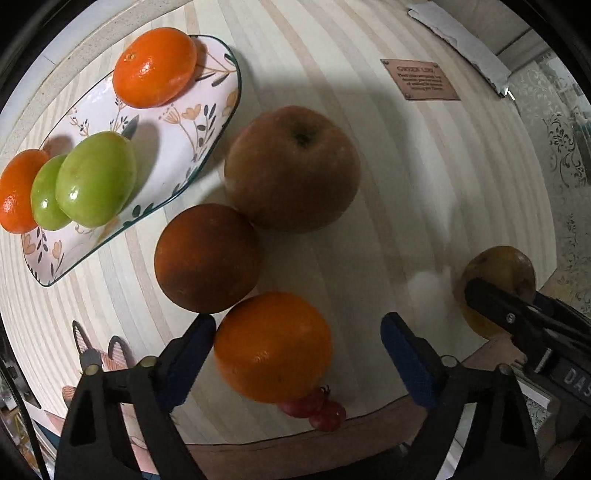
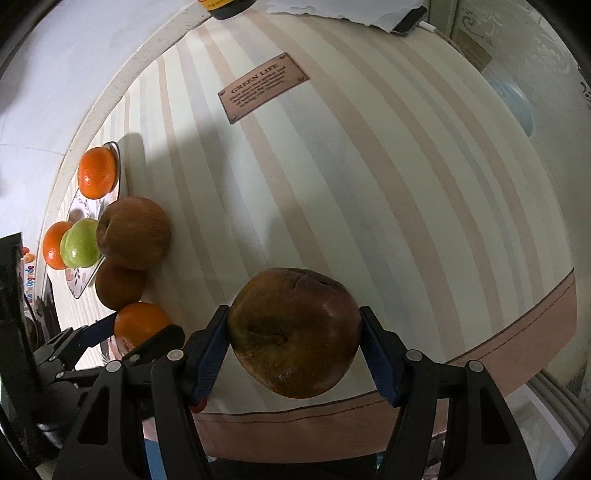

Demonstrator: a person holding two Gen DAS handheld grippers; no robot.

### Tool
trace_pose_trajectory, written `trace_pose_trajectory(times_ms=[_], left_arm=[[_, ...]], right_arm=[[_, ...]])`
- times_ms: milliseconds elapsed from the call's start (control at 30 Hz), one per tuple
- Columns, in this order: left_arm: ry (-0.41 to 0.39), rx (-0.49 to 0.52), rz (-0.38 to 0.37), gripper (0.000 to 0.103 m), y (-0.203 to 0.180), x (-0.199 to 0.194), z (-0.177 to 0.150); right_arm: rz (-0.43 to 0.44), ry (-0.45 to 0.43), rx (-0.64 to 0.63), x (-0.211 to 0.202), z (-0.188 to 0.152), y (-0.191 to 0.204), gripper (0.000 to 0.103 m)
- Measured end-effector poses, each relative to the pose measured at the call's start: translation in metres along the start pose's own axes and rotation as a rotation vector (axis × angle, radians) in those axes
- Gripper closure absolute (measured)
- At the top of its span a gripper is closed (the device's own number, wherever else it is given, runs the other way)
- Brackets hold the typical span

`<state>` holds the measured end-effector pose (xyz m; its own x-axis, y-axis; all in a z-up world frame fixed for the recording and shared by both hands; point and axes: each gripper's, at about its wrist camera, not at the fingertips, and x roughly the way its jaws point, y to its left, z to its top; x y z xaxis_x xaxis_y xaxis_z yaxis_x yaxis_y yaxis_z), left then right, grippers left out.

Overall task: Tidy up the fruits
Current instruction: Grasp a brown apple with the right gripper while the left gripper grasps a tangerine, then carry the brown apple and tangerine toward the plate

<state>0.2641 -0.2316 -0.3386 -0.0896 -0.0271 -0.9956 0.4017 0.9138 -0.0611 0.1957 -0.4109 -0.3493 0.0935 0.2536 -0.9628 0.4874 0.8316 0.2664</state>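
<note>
A bright orange (image 1: 273, 347) lies on the striped cloth between the fingers of my left gripper (image 1: 299, 325). The left pad is almost against the orange, while the right pad (image 1: 402, 354) stands well clear of it. My right gripper (image 2: 295, 314) is shut on a dark brown apple (image 2: 295, 332) near the table's front edge, with a pad pressed on each side. A floral plate (image 1: 177, 147) at the left holds two mandarins (image 1: 155, 68) and two green fruits (image 1: 96, 177). Beside the plate sit a brown apple (image 1: 291, 168) and a dark orange (image 1: 207, 258).
Small red fruits (image 1: 317, 410) lie at the table's front edge behind the bright orange. A brown label (image 1: 419, 79) is fixed to the cloth. Paper and a phone (image 2: 406, 18) lie at the far edge. The right gripper's arm (image 1: 517, 317) is close on the right.
</note>
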Motion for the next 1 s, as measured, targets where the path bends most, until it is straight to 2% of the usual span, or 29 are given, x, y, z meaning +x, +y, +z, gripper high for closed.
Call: trace_pose_trajectory(times_ms=[33, 100, 167, 233, 367, 467, 767, 1000], left_arm=[[-0.002, -0.001, 0.006, 0.019, 0.001, 0.001, 0.001], [-0.004, -0.001, 0.029, 0.036, 0.004, 0.004, -0.001], [-0.008, -0.006, 0.033, 0.043, 0.006, 0.006, -0.001], [-0.009, -0.026, 0.008, 0.043, 0.012, 0.005, -0.001], [-0.022, -0.031, 0.046, 0.043, 0.024, 0.003, -0.008], [-0.022, -0.053, 0.026, 0.043, 0.034, 0.005, -0.011], [-0.042, -0.065, 0.026, 0.043, 0.032, 0.01, -0.005], [-0.081, -0.083, 0.012, 0.044, 0.04, -0.005, -0.023]], right_arm=[[0.0, 0.0, 0.002, -0.001, 0.001, -0.001, 0.033], [0.001, -0.001, 0.002, -0.001, 0.0, -0.002, 0.033], [0.002, -0.004, -0.001, 0.0, 0.0, 0.0, 0.033], [0.003, -0.003, -0.001, 0.0, 0.0, 0.001, 0.033], [0.011, 0.002, -0.019, -0.001, -0.001, 0.006, 0.033], [0.012, 0.01, -0.037, 0.002, -0.001, 0.011, 0.033], [0.008, 0.025, -0.051, 0.006, 0.0, 0.015, 0.032], [-0.006, 0.008, -0.066, 0.003, -0.003, 0.019, 0.033]])
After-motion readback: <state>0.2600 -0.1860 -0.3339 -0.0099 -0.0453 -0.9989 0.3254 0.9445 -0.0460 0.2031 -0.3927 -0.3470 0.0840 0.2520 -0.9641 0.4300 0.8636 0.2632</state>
